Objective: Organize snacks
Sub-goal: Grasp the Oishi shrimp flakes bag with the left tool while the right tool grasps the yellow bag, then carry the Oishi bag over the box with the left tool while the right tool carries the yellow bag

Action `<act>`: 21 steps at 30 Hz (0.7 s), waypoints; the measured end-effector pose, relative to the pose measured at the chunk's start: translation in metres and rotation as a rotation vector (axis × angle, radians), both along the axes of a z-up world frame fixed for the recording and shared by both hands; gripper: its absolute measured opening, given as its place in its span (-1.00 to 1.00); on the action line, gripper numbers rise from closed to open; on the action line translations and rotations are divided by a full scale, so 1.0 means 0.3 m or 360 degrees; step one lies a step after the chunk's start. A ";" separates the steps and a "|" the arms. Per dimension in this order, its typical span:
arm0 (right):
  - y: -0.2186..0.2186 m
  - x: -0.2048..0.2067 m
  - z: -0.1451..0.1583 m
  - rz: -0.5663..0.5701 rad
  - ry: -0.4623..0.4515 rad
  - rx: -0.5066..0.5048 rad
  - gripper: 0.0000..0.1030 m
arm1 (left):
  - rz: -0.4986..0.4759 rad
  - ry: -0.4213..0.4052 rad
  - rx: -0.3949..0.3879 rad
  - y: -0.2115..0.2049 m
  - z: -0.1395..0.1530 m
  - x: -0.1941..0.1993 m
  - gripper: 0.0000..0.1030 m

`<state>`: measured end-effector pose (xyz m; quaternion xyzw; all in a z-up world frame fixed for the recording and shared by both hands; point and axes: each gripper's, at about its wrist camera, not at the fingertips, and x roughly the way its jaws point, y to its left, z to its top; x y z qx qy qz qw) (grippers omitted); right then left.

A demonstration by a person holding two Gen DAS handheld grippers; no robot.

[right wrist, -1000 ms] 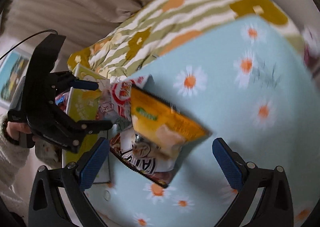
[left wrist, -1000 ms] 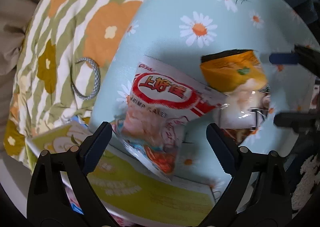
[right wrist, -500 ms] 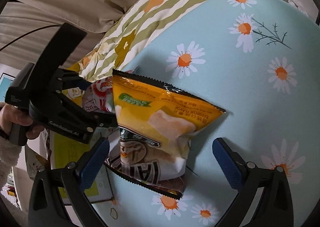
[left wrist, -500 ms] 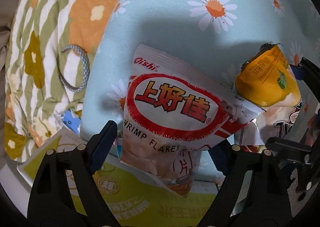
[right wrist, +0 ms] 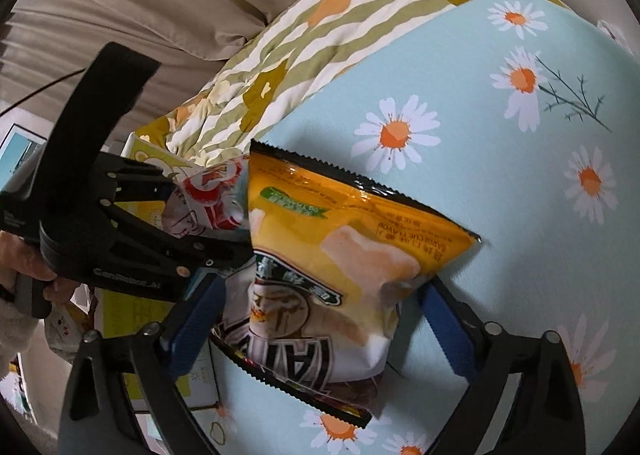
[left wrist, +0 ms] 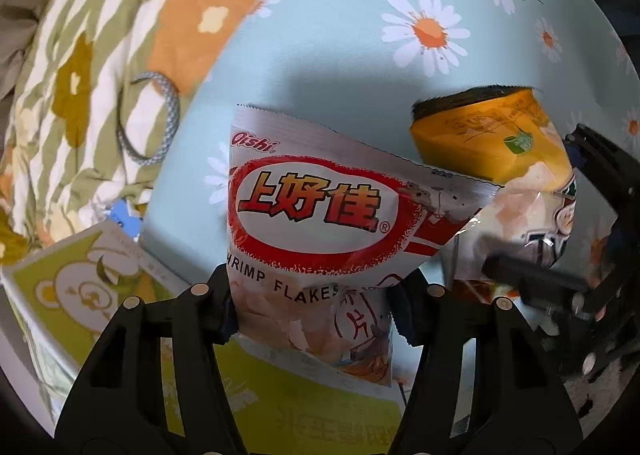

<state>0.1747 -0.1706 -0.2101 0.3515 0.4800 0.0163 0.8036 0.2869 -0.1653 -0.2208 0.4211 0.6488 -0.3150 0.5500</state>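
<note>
Both hands are at the pick-up stage, and nothing shows as sorted yet. The left gripper (left wrist: 316,309) has just been closing, and its jaws now pinch the lower part of the white and red shrimp flakes bag (left wrist: 320,223), which lies on the light blue daisy cloth (left wrist: 360,55) with its bottom over a green and yellow box (left wrist: 280,407). The right gripper (right wrist: 320,319) has just been narrowing too; its blue pads (right wrist: 444,331) flank the yellow barbecue chip bag (right wrist: 340,255), the right one at the bag's edge, though a firm squeeze cannot be made out. That bag lies just beside the shrimp bag, over another dark-edged packet (right wrist: 288,379). No container for the snacks is visible, so lifting, carrying and placing both bags appear to remain, as does the packet beneath
</note>
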 end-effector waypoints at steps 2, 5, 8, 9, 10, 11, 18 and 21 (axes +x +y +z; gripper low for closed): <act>-0.004 0.020 -0.006 0.0014 -0.0009 -0.0010 0.54 | 0.0019 -0.0021 -0.0007 0.010 0.001 -0.001 0.13; -0.015 0.043 -0.013 0.0042 -0.0026 -0.0025 0.34 | 0.0061 -0.0017 -0.0012 0.021 -0.001 -0.005 0.13; -0.032 0.060 -0.019 0.0064 -0.0044 -0.0006 0.18 | 0.0089 -0.0023 -0.0023 0.029 0.000 -0.011 0.13; -0.040 0.060 -0.018 0.0066 -0.0054 0.0002 0.16 | 0.0093 -0.0029 -0.0032 0.030 0.003 -0.011 0.13; -0.047 0.059 -0.016 0.0070 -0.0059 0.0002 0.13 | 0.0099 -0.0038 -0.0040 0.031 0.006 -0.010 0.13; -0.052 0.059 -0.012 0.0077 -0.0068 -0.0006 0.11 | 0.0107 -0.0049 -0.0051 0.033 0.010 -0.007 0.13; -0.098 0.014 0.056 0.0090 -0.0116 -0.0062 0.08 | 0.0206 -0.0132 -0.0218 0.014 0.118 -0.017 0.13; -0.118 -0.001 0.125 0.0097 -0.0156 -0.0119 0.08 | 0.0247 -0.0165 -0.0324 0.000 0.197 -0.027 0.13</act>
